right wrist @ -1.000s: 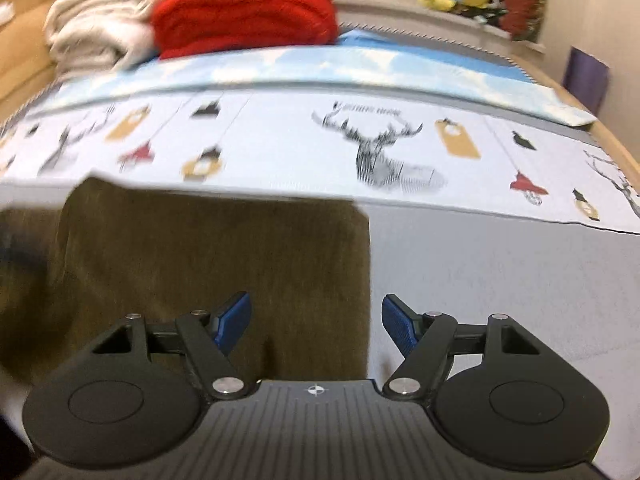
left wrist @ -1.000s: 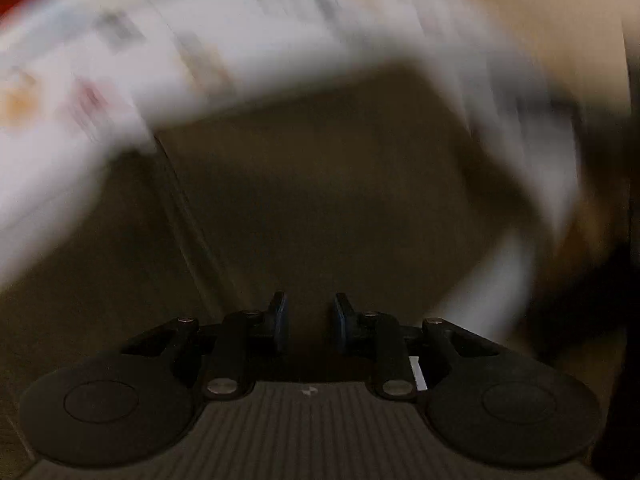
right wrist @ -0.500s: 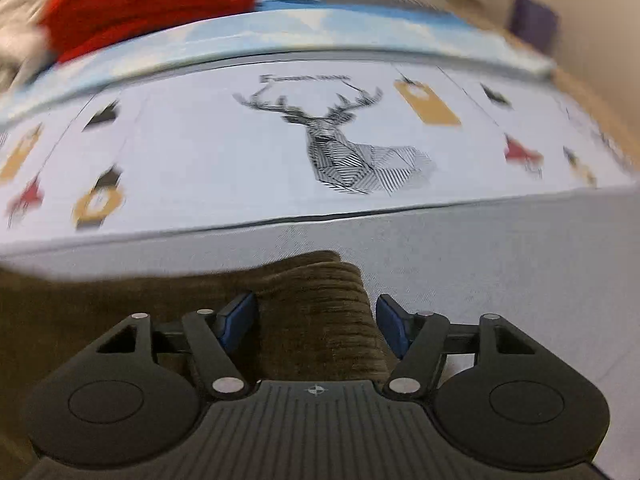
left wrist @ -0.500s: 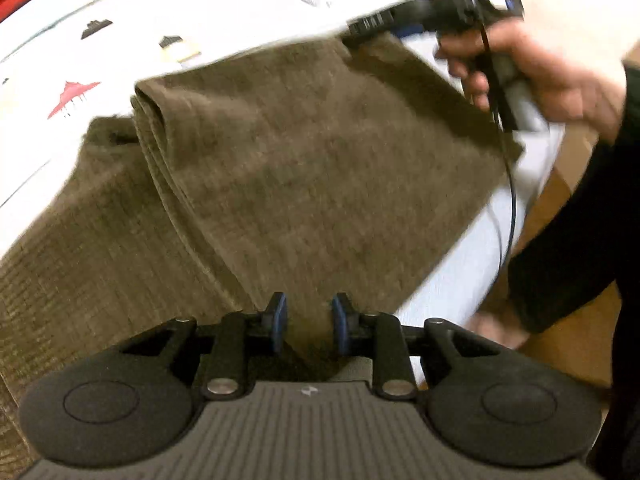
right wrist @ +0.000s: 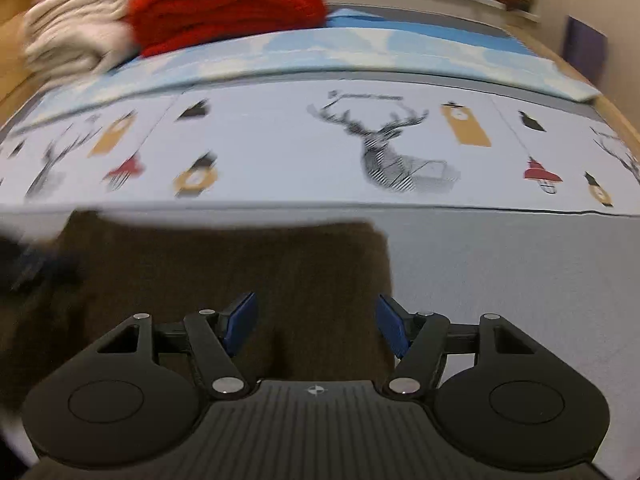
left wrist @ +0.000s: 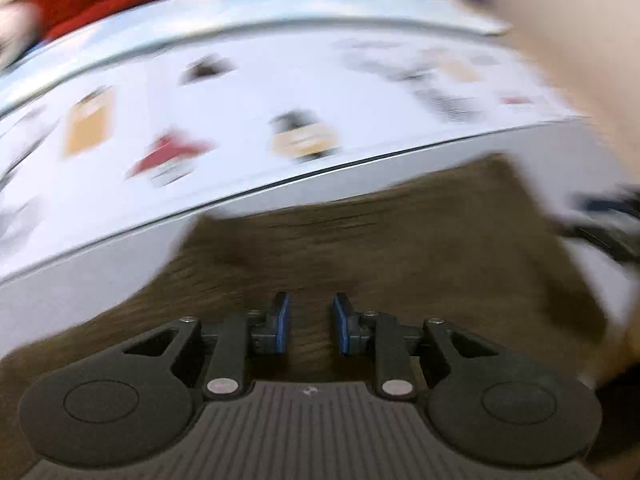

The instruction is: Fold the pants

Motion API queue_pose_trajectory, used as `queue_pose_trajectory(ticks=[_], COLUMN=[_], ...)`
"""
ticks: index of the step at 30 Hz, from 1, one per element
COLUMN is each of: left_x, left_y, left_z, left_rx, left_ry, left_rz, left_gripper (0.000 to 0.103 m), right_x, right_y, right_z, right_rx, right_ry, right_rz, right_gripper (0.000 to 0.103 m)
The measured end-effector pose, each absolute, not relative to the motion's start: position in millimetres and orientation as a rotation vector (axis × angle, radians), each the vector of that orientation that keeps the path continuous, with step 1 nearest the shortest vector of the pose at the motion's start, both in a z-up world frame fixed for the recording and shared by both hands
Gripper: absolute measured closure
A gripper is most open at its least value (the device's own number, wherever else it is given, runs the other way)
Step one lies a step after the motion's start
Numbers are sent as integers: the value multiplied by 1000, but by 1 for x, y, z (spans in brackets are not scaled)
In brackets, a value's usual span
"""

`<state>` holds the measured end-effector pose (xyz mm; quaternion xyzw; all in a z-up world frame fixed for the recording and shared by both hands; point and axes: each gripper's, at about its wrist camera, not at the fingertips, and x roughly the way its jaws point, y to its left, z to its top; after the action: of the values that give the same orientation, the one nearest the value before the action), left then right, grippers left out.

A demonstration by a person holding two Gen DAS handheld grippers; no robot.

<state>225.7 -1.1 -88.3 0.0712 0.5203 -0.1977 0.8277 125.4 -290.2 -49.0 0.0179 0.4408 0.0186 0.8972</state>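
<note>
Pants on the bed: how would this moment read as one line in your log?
task: fold pants | pants: brown, folded, flat on bed sheet | left gripper: open, over pants | right gripper: open, over pants' right edge

**Brown corduroy on a printed white sheet**

The folded brown ribbed-corduroy pants (right wrist: 224, 272) fill the lower left of the right wrist frame, dark olive-brown throughout. Behind them the white bed sheet (right wrist: 280, 152) carries a grey line-drawn stag head, mustard tags, and small red and black lantern shapes; nearer, it is plain pale grey. A light blue cloth band (right wrist: 360, 52) lies above, and a bright red knitted blanket (right wrist: 228, 4) sits upper left beside a cream folded blanket (right wrist: 68, 36).
</note>
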Motion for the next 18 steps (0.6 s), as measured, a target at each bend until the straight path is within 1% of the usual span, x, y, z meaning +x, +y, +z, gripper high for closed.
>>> queue_pose_trajectory(ticks=[2, 6, 9, 13, 18], left_x=[230, 218, 211, 206, 193], left_y=[7, 2, -1, -6, -4], left_z=[-90, -76, -72, -65, -55], left_rx=[93, 150, 141, 153, 158], left_ry=[1133, 1056, 1069, 1041, 1023], left_rz=[-373, -380, -378, -389, -401], left_gripper=[74, 74, 74, 74, 74], right_x=[106, 78, 68, 58, 53], right_y=[-286, -283, -291, -301, -299], right_z=[-55, -77, -76, -71, -85], right_rx=[-33, -186, -154, -86, -151], right_ry=[949, 1010, 1003, 995, 1054], right_rz=[78, 68, 40, 16, -3], right_gripper=[30, 30, 30, 30, 30])
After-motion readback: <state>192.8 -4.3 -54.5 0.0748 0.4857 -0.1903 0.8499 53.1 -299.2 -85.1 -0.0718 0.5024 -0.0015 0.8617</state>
